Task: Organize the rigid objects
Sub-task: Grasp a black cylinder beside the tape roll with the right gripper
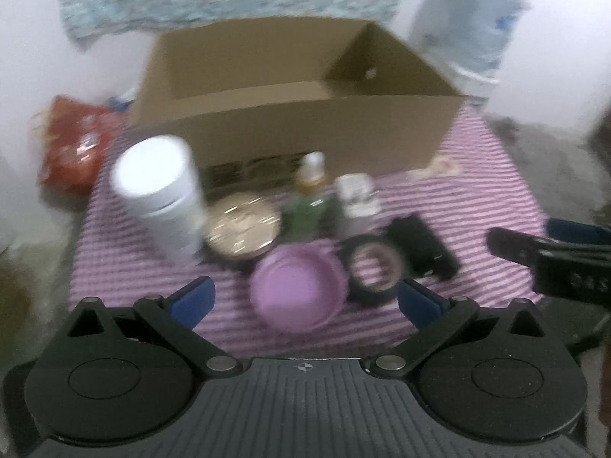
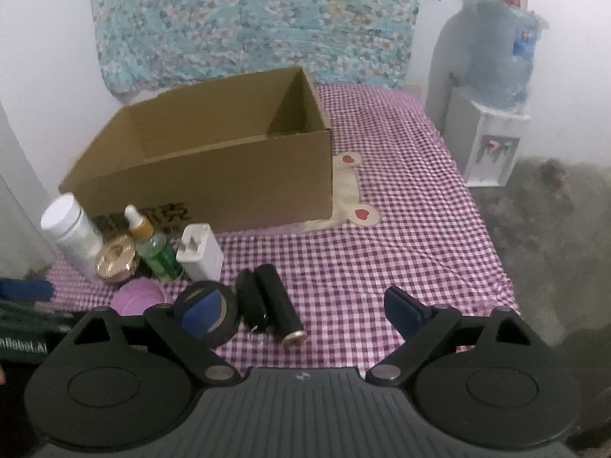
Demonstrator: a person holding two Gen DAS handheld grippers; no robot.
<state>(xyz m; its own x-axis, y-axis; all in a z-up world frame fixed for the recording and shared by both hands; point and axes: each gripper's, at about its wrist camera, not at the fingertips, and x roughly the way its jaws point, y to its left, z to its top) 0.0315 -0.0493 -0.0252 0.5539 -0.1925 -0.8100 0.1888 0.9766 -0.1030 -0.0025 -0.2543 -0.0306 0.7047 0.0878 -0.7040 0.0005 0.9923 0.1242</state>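
Both tools, left (image 1: 305,299) and right (image 2: 303,309), gape empty; box (image 2: 214,175) looks bare, bottles, tape (image 2: 208,315) and the rest unpacked on the cloth (image 2: 382,229).

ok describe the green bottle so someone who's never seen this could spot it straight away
Find the open cardboard box on the pink checked cloth; a cluster of small things stands before its printed front wall. The green bottle is in the row nearest the box, between the round gold tin and the white charger. It alone is see-through green, with a gold collar and white dropper top.
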